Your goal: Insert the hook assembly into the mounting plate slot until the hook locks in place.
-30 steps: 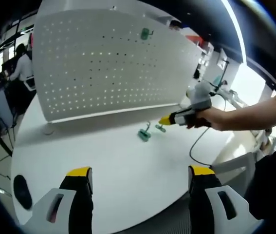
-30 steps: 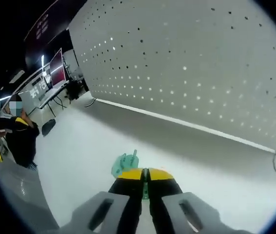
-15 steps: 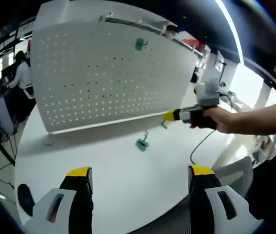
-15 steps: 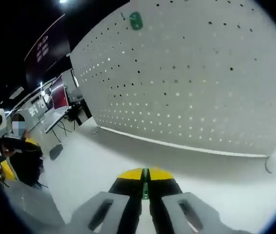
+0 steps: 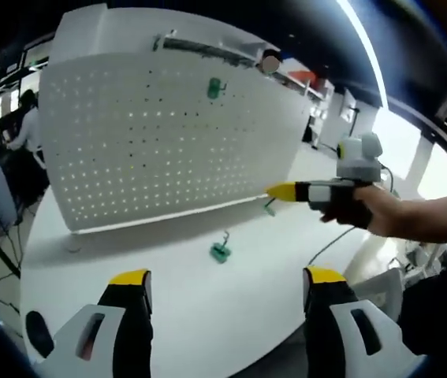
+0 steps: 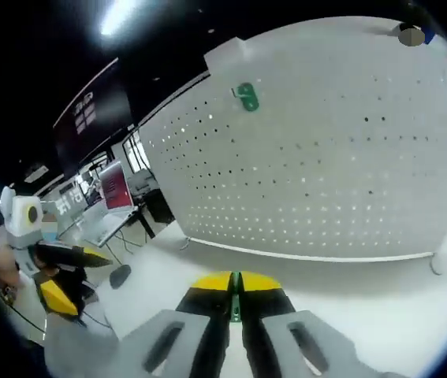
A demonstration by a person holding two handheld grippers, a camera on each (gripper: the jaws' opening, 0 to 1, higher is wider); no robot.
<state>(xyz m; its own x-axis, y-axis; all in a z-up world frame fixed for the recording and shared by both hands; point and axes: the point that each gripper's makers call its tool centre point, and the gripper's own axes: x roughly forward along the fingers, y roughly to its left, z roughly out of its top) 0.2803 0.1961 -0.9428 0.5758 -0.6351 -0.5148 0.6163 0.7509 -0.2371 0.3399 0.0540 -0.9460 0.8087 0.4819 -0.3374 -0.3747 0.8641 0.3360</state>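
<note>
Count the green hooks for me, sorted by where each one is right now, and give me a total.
Mounted on the pegboard: 1 hook
Loose on the table: 1 hook
Held in the right gripper: 1 hook
Total: 3 green hooks
</note>
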